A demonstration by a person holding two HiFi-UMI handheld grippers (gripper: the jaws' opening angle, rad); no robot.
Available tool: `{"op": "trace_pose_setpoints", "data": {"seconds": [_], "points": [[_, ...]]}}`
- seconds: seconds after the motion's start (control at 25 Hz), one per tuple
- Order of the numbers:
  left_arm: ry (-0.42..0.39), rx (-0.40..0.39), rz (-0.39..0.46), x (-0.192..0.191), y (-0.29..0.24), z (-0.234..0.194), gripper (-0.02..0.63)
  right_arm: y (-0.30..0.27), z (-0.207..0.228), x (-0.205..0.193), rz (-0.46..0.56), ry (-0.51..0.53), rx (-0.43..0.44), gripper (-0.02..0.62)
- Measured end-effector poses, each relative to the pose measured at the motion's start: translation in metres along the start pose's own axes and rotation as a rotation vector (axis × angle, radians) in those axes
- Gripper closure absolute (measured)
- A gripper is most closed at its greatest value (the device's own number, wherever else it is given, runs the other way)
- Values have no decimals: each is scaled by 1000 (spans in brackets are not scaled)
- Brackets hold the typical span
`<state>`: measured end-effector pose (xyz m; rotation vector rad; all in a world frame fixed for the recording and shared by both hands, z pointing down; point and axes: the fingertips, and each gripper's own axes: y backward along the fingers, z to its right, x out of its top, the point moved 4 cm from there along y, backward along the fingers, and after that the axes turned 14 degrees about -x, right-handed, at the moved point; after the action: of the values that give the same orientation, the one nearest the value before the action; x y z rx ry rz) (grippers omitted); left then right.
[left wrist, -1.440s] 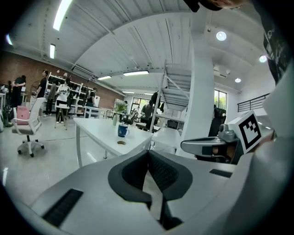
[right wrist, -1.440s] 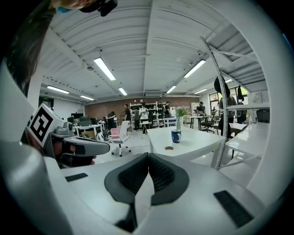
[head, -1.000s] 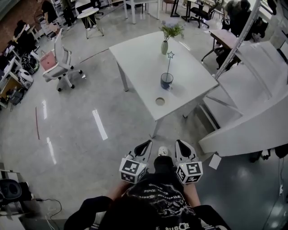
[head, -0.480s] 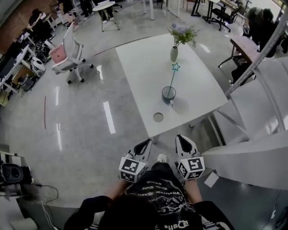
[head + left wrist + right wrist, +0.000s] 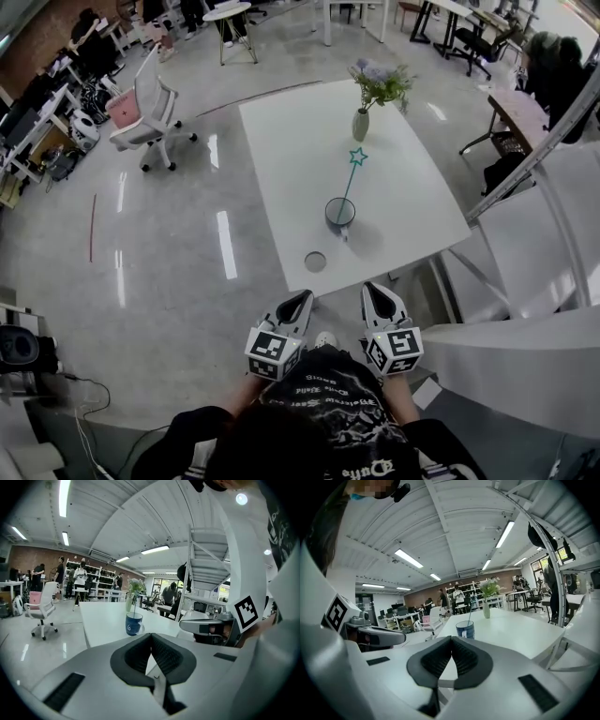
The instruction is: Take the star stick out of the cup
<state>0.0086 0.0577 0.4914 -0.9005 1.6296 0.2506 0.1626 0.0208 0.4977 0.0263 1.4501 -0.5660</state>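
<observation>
A dark blue cup (image 5: 339, 214) stands on the white table (image 5: 281, 131), near its front edge. A thin stick topped with a teal star (image 5: 356, 157) rises out of the cup and leans away. The cup also shows in the left gripper view (image 5: 134, 623) and the right gripper view (image 5: 465, 629). My left gripper (image 5: 301, 301) and right gripper (image 5: 374, 294) are held close to the body, just short of the table's front edge. Both are shut with nothing between their jaws, tips meeting in the left gripper view (image 5: 151, 634) and the right gripper view (image 5: 451, 638).
A vase of flowers (image 5: 362, 122) stands farther back on the table. A round hole (image 5: 315, 262) sits near the table's front left corner. White stair structure (image 5: 525, 281) lies to the right. An office chair (image 5: 150, 98) stands to the left; people sit at desks beyond.
The table, cup and star stick have come closer and lower in the head view as I walk up to them. Both grippers keep their place before the body, still shut.
</observation>
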Motion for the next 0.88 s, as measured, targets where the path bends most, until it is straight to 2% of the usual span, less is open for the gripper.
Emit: {"op": "trace_pose_setpoints", "data": {"seconds": [0.4, 0.6, 0.88], "points": [[-6, -18, 43, 26, -22, -62, 586, -40, -16, 5, -18, -10, -21, 586], [-34, -74, 44, 51, -39, -108, 586, -80, -27, 21, -10, -8, -70, 586], [-38, -151, 23, 70, -62, -163, 586, -133, -24, 46, 20, -69, -177, 584]]}}
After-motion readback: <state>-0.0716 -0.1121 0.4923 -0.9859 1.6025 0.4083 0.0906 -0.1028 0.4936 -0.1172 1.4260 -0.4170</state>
